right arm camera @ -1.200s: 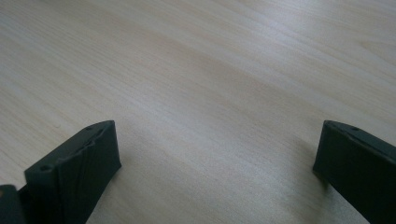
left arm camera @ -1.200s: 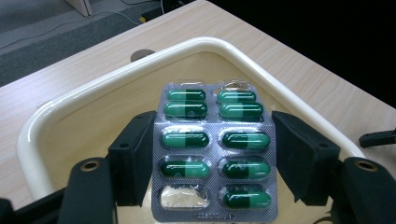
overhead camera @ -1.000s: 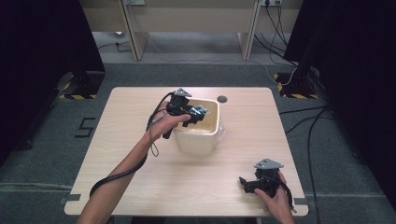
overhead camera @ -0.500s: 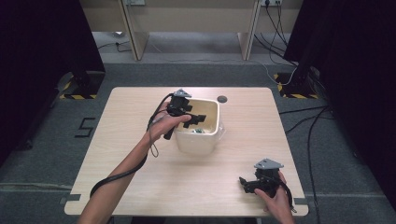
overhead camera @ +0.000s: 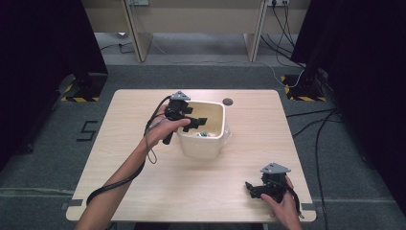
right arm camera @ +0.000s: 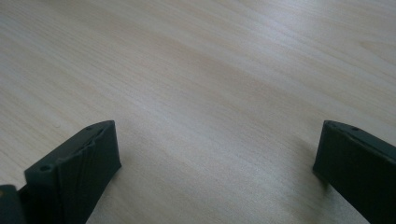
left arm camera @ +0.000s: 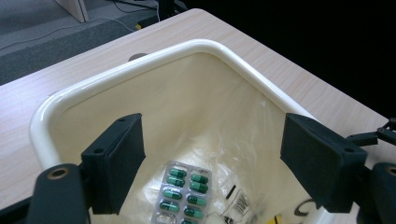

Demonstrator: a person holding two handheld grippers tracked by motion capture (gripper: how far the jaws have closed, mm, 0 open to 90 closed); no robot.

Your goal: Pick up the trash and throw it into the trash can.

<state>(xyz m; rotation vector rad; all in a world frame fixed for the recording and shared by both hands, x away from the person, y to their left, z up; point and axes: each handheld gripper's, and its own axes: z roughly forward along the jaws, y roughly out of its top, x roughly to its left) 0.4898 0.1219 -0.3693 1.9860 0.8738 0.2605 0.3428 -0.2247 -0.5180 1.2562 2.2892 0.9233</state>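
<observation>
One cream bin (overhead camera: 203, 143), one blister pack (left arm camera: 184, 192) of green capsules, two grippers, one table (overhead camera: 191, 187).

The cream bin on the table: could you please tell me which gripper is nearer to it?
Left. The left gripper hangs over the cream bin; the right gripper rests near the table's front edge.

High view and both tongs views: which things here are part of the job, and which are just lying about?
Part of the job:
- cream bin with its clear liner
- blister pack of green capsules lying inside it
- left tongs, jaws just opened and empty above the bin

Lying about:
- right tongs, open, low over the bare table
- round dark spot on the tabletop behind the bin
</observation>
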